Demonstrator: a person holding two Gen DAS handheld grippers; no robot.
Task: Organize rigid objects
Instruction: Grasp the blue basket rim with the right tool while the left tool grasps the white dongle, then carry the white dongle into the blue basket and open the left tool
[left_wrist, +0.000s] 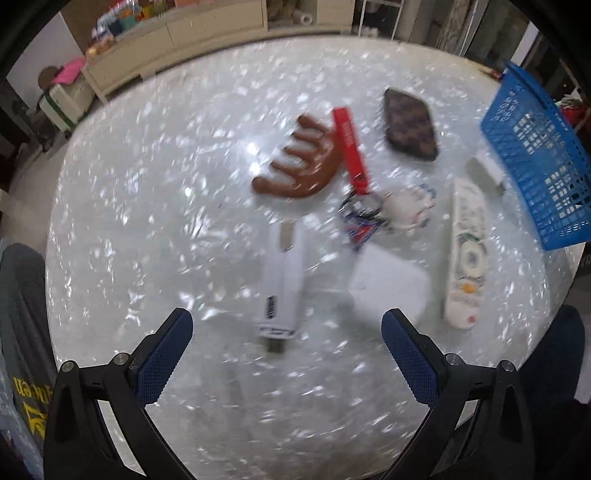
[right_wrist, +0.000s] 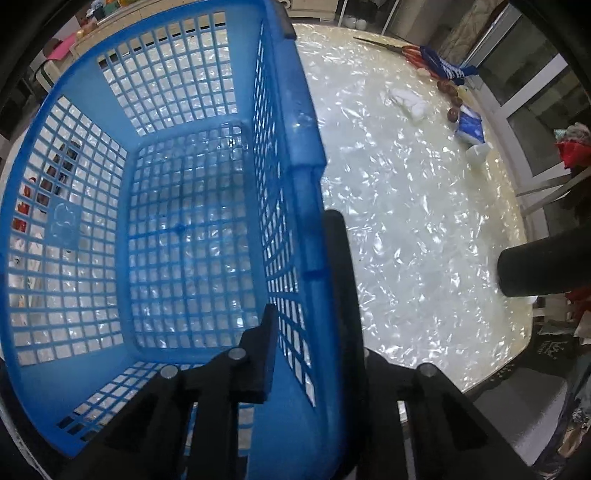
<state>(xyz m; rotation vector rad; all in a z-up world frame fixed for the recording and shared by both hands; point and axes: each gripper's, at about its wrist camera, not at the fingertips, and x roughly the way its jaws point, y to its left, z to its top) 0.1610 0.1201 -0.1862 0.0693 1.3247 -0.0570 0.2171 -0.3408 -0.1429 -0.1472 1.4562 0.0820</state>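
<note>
The right gripper (right_wrist: 306, 295) is clamped on the wall of the blue basket (right_wrist: 177, 229), one finger inside and one outside; the basket is empty. The left gripper (left_wrist: 286, 328) has its fingers wide apart above the table (left_wrist: 147, 221), holding nothing. Just beyond it lie a white stapler (left_wrist: 282, 284), then a brown comb (left_wrist: 299, 158), a red keychain (left_wrist: 351, 155), a remote (left_wrist: 467, 251) and a wallet (left_wrist: 410, 123); the basket stands at the right.

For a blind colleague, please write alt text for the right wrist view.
The right gripper has its jaws closed on the side wall of an empty blue basket, one finger inside and one outside. The basket stands on a shiny white table, with scissors and small packets at its far edge.
</note>
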